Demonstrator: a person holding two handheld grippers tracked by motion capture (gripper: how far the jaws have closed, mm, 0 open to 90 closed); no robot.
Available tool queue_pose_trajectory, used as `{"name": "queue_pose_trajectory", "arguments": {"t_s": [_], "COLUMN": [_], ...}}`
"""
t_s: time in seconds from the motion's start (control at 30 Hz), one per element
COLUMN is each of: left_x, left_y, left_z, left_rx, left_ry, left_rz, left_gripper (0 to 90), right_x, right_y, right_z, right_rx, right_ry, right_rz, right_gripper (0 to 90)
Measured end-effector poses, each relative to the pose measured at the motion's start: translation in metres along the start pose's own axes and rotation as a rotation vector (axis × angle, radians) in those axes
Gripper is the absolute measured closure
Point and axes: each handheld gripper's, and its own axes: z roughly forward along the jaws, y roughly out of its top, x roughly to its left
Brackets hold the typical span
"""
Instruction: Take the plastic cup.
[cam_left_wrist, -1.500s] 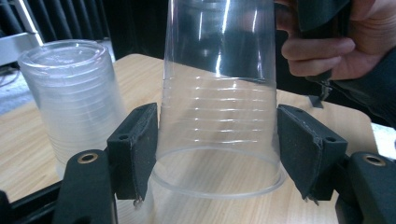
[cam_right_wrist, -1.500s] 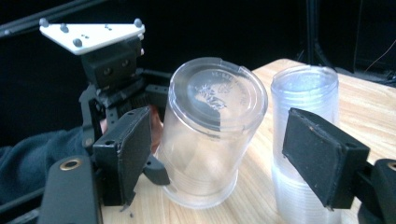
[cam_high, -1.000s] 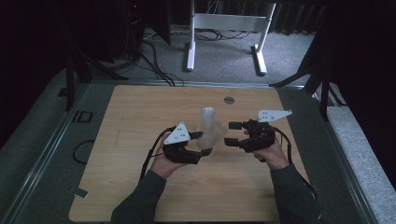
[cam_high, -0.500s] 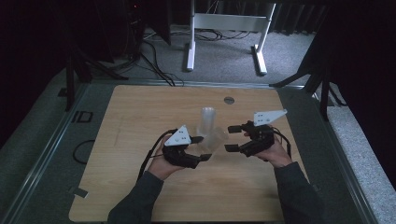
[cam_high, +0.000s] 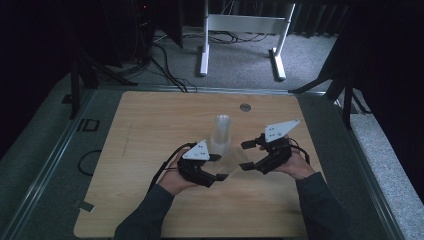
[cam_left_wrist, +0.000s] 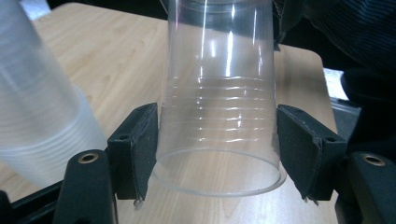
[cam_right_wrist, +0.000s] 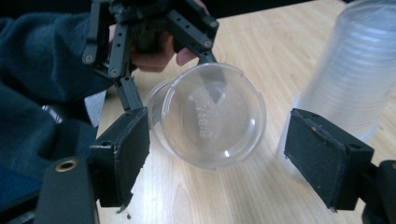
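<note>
Risk sits first with the single clear cup (cam_left_wrist: 219, 116), held sideways above the tabletop (cam_high: 150, 130) between the two hands. The left tool (cam_high: 220, 167) is clamped on it near the rim, pads (cam_left_wrist: 137, 144) pressed to both walls; thin plastic like that could buckle or squirt out if the squeeze tightens, and it could slip and roll away if the squeeze eases. From the left tool, the cup's closed base points toward three o'clock, straight at the right tool (cam_high: 246, 155).

The right tool stands wide, its jaws either side of the cup's base without pressing it, and they have just been closing a little. If they bite before they are square to the base, the cup could twist in the left tool's hold or crack. The right pad (cam_right_wrist: 327, 158) is also close to the stack of cups (cam_right_wrist: 355, 74), so a careless swing could topple it.

The stack stands upside down at about twelve o'clock from the hands, just beyond them.

Counts: one loose cup, one stack, two tools. How many cups are nested in the stack cannot be told; its ribs blur together. Farther off, one small round disc (cam_high: 245, 107) lies near the tabletop's far edge.
</note>
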Motion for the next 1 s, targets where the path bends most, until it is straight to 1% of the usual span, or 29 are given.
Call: {"name": "queue_pose_trajectory", "arguments": {"t_s": [0.03,0.1,0.2,0.37,0.43,0.47,0.53,0.57,0.6,0.77,0.83,1.0], "left_x": [0.000,-0.001,-0.002,-0.003,-0.003,-0.003,-0.004,-0.004,-0.004,-0.004,-0.004,-0.004], "left_y": [0.000,0.000,-0.001,0.000,0.000,0.000,-0.001,-0.001,-0.001,-0.002,-0.002,-0.002], "left_z": [0.000,0.002,0.005,0.008,0.009,0.009,0.011,0.012,0.013,0.014,0.015,0.015], "left_rx": [0.000,0.016,0.038,0.077,0.085,0.085,0.103,0.112,0.119,0.132,0.138,0.132], "left_ry": [0.000,-0.014,-0.025,-0.046,-0.049,-0.049,-0.055,-0.057,-0.058,-0.070,-0.068,-0.067], "left_rz": [0.000,0.004,0.010,0.026,0.030,0.030,0.037,0.037,0.038,0.036,0.040,0.037], "left_gripper": [33.0,33.0,33.0,33.0,33.0,33.0,33.0,33.0,33.0,33.0,33.0,33.6], "right_x": [0.000,0.002,0.002,0.004,0.004,0.004,0.005,0.005,0.006,0.006,0.006,0.006], "right_y": [0.000,0.000,0.000,-0.001,-0.002,-0.002,-0.003,-0.003,-0.003,-0.005,-0.005,-0.007], "right_z": [0.000,0.003,0.006,0.010,0.012,0.012,0.014,0.014,0.015,0.017,0.017,0.019], "right_rx": [0.000,0.029,0.057,0.106,0.126,0.126,0.155,0.155,0.167,0.186,0.196,0.213], "right_ry": [0.000,0.006,0.018,0.039,0.048,0.048,0.056,0.056,0.057,0.064,0.066,0.070], "right_rz": [0.000,-0.013,-0.026,-0.036,-0.044,-0.044,-0.051,-0.051,-0.060,-0.063,-0.065,-0.062], "right_gripper": [22.4,22.9,23.9,27.8,28.3,28.3,30.5,30.5,31.2,32.7,33.5,33.9]}}
